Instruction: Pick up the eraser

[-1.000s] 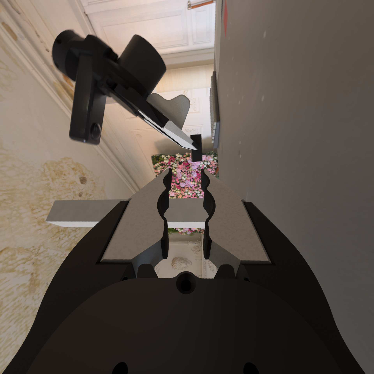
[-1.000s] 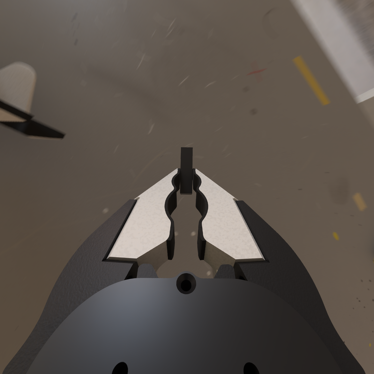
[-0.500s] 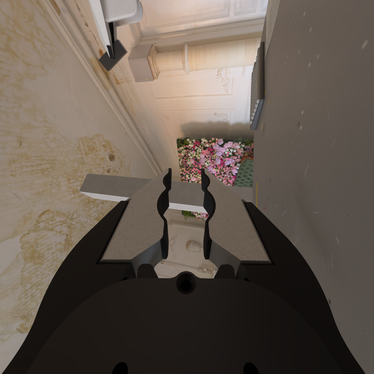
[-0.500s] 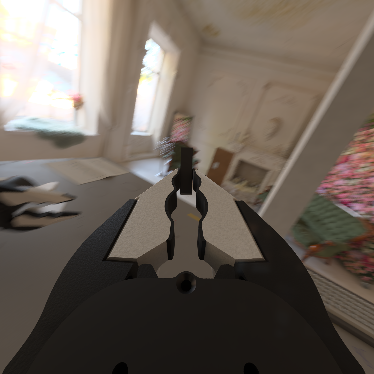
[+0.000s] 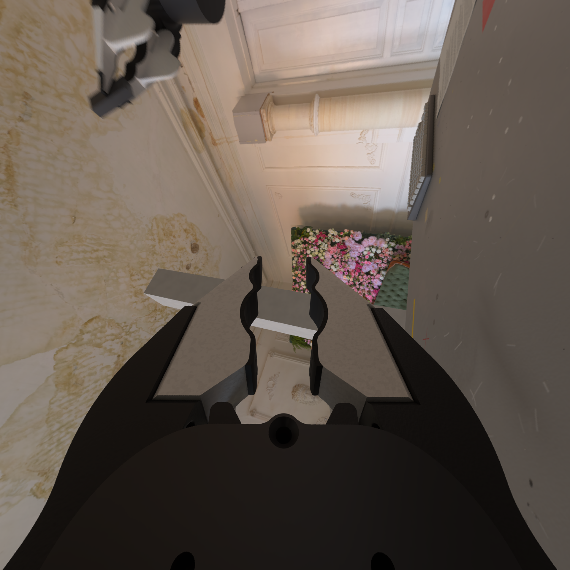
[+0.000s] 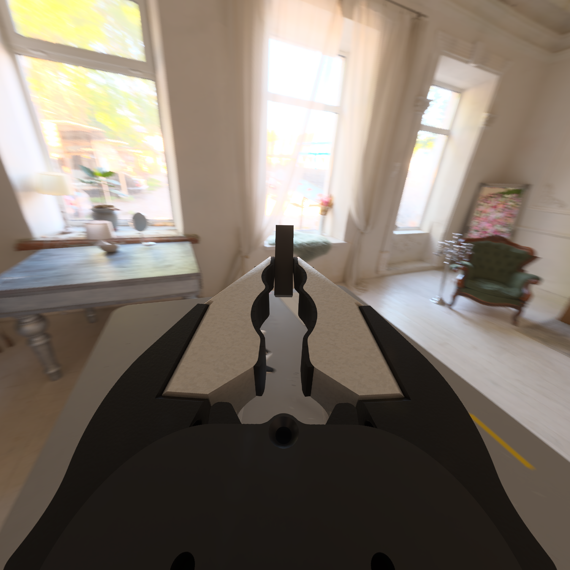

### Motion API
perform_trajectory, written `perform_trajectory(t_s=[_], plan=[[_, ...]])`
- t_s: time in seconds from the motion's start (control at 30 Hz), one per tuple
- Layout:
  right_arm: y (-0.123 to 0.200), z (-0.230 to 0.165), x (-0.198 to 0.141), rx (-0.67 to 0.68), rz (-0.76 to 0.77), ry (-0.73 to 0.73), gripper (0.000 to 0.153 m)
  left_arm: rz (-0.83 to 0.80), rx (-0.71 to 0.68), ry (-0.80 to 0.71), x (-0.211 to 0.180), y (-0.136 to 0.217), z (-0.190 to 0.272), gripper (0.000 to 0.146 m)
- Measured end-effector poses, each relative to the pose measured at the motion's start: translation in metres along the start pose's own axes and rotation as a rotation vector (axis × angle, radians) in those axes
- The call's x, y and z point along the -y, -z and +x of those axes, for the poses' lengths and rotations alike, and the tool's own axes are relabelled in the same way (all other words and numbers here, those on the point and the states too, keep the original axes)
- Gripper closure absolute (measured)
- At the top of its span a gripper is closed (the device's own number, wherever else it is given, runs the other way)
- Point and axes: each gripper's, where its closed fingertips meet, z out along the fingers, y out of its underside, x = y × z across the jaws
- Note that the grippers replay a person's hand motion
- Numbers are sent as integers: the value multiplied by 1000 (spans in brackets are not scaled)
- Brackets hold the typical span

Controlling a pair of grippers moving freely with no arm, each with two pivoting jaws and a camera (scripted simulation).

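The eraser [image 6: 284, 243] is a small dark block, pinched upright between the tips of my right gripper [image 6: 283, 262], which is shut on it and holds it above the grey table [image 6: 101, 370]. The left wrist view shows that gripper [image 5: 135, 55] at the top left, with the eraser [image 5: 112, 98] in its tips, well off the table [image 5: 493, 308]. My left gripper [image 5: 284, 262] is turned on its side beside the table. Its jaws stand parted with nothing between the tips. A grey bar [image 5: 172, 290] crosses behind its fingers.
A keyboard [image 5: 421, 160] lies on the table at the far end. A yellow mark [image 6: 505, 447] is on the table to my right. Beyond are a side table [image 6: 92, 271], windows, a green armchair [image 6: 493, 277] and a flower panel [image 5: 351, 256].
My right gripper has risen and tipped up with the eraser, from facing the tabletop to facing across the room. In the left wrist view it moved to the top left corner.
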Motion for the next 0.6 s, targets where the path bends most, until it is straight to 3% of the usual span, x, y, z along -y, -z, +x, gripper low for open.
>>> perform_trajectory(t_s=[0.13, 0.23, 0.33, 0.5, 0.6], plan=[[-3, 64, 1, -159, -92, 79, 142, -18, 26, -12, -5, 3, -12, 118], [-4, 109, -29, -278, -210, 102, 142, -46, 25, -12, -13, 4, -14, 118], [-1, 137, -107, -266, -462, 28, 142, -64, 2, -26, -19, 4, -6, 117], [32, 176, -269, -399, -977, -31, 142, -62, -35, -28, -20, 1, 8, 117], [37, 175, -335, -376, -1154, -80, 142, -61, -54, -22, -20, -1, 16, 117]])
